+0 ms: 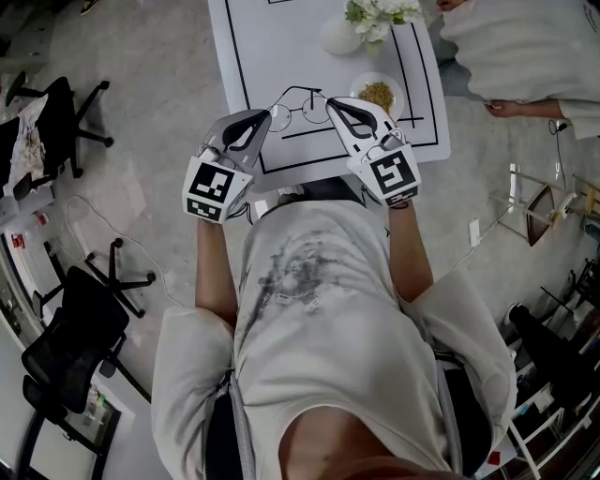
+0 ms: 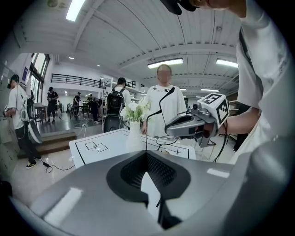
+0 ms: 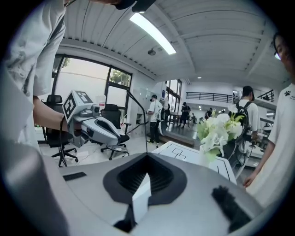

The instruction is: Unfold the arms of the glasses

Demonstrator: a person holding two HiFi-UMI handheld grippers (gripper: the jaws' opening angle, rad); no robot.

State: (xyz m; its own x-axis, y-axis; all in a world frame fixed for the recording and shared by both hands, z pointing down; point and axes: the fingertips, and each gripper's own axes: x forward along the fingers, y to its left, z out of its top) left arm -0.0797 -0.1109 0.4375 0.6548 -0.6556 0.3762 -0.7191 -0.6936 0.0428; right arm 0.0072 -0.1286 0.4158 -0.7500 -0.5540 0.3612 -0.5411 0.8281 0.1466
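Observation:
Thin black wire-rimmed glasses (image 1: 298, 112) hang in the air over the near edge of the white table (image 1: 281, 42), held between my two grippers. My left gripper (image 1: 265, 116) is shut on one arm; in the left gripper view that thin arm (image 2: 146, 131) rises straight out of the shut jaws (image 2: 146, 151), and a lens (image 2: 167, 138) shows beyond, under the right gripper (image 2: 186, 123). My right gripper (image 1: 331, 101) is shut on the other arm, which in the right gripper view (image 3: 147, 154) climbs as a black wire (image 3: 144, 124). The left gripper (image 3: 99, 129) faces it.
On the table stand a white vase (image 1: 340, 36) with white flowers (image 1: 377, 13) and a small bowl of grain (image 1: 377, 94). A person in white (image 1: 525, 47) stands at the far right corner. Office chairs (image 1: 66, 103) (image 1: 75, 319) are on the floor to the left.

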